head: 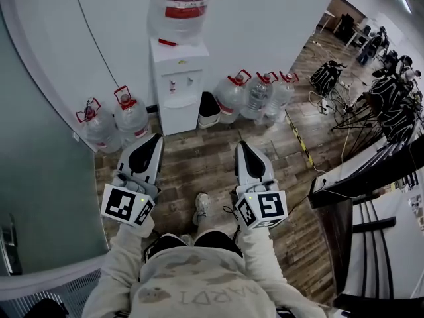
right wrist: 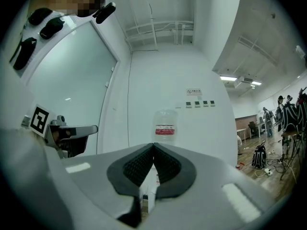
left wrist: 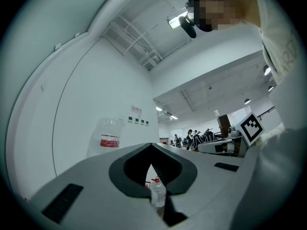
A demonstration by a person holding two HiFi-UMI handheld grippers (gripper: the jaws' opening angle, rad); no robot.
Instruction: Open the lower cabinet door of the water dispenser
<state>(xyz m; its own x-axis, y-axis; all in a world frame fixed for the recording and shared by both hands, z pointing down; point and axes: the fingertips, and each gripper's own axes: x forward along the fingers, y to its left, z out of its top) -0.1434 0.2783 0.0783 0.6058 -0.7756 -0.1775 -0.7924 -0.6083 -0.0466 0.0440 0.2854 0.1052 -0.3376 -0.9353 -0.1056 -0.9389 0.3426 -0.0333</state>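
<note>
The white water dispenser (head: 177, 78) stands against the wall with a large bottle (head: 180, 6) on top; its lower cabinet door (head: 180, 116) looks closed. Both grippers are held low over the wooden floor, well short of the dispenser and pointing toward it. My left gripper (head: 156, 138) is to the left, and its jaws (left wrist: 151, 146) meet with nothing between them. My right gripper (head: 241, 144) is to the right, its jaws (right wrist: 154, 145) also shut and empty. The bottle (right wrist: 166, 123) shows above the right jaws, and a strip of the dispenser (right wrist: 149, 186) shows through the gap below them.
Two water jugs (head: 114, 121) stand to the left of the dispenser. A black bin (head: 209, 108) and three jugs (head: 257, 93) stand to its right. A glass door (head: 40, 177) is at the left. A striped floor strip (head: 299, 141), cables and a desk (head: 371, 164) lie to the right.
</note>
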